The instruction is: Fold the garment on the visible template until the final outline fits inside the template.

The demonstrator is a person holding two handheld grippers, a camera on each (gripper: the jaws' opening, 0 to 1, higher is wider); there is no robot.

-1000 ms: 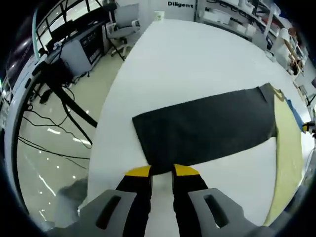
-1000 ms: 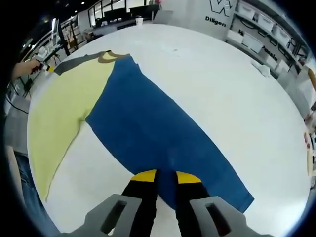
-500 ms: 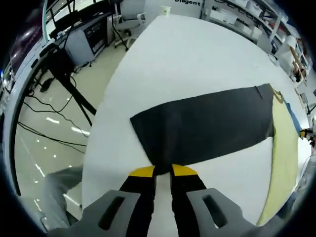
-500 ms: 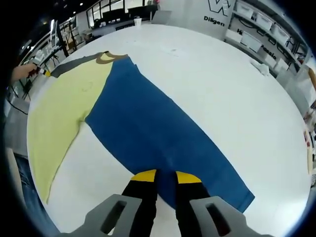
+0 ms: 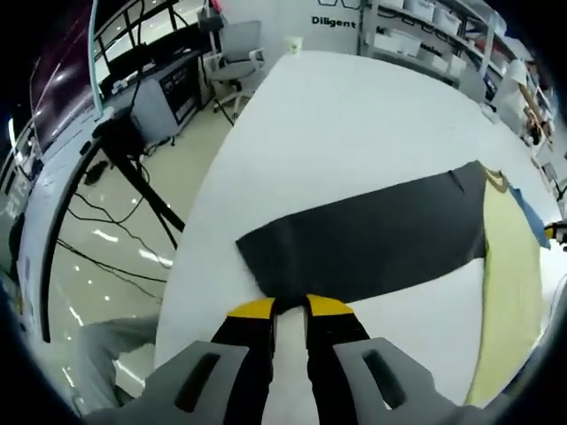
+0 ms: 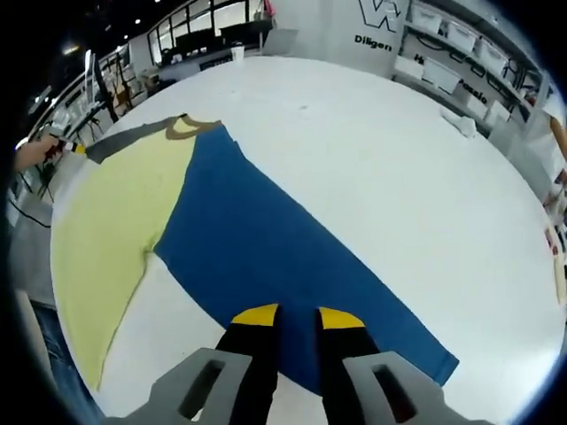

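A long-sleeved garment lies flat on the white table [image 5: 354, 115]. It has a pale yellow body [image 5: 509, 292], a dark grey sleeve [image 5: 372, 235] and a blue sleeve [image 6: 275, 239]. My left gripper [image 5: 291, 305] is shut on the cuff end of the grey sleeve, near the table's edge. My right gripper [image 6: 299, 312] is shut on the near edge of the blue sleeve, close to its cuff. In the right gripper view the yellow body [image 6: 115, 221] spreads to the left, with the tan collar [image 6: 186, 126] and the grey sleeve [image 6: 133, 137] beyond it.
The table's edge runs just left of the grey sleeve, over a shiny floor with cables and a stand [image 5: 124, 168]. An office chair [image 5: 237, 53] and desks stand beyond. A cup [image 5: 293, 42] sits at the table's far end. Shelves with bins [image 6: 461, 53] line the wall.
Both cameras have shifted a little, the left one most. Each sleeve stays flat on the table in the same grip.
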